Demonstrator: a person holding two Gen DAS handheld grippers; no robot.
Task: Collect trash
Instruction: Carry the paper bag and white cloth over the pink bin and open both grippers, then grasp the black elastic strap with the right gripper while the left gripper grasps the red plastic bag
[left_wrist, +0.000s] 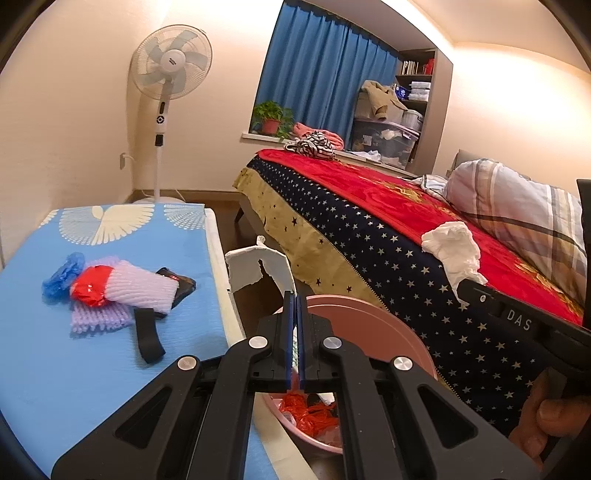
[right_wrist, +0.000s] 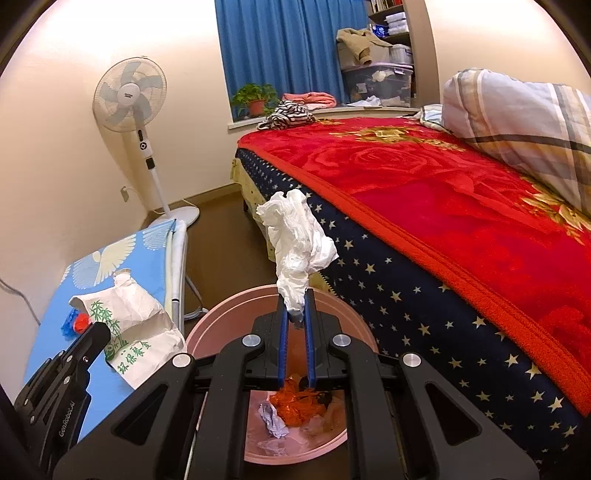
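White tissue (right_wrist: 299, 243) is clamped in the right gripper (right_wrist: 296, 317), billowing above the jaws, over the pink bin (right_wrist: 221, 325). Risk: most of the wad leans toward twelve o'clock, past the far rim, so a release here could drop it on the floor by the bed (right_wrist: 424, 206). At nine o'clock the left gripper (left_wrist: 294, 332) pinches a torn paper bag (right_wrist: 136, 325) over the blue table (left_wrist: 55, 369), jaws clenched. Both tools tilt downward, the left one sitting above the bin's near rim.
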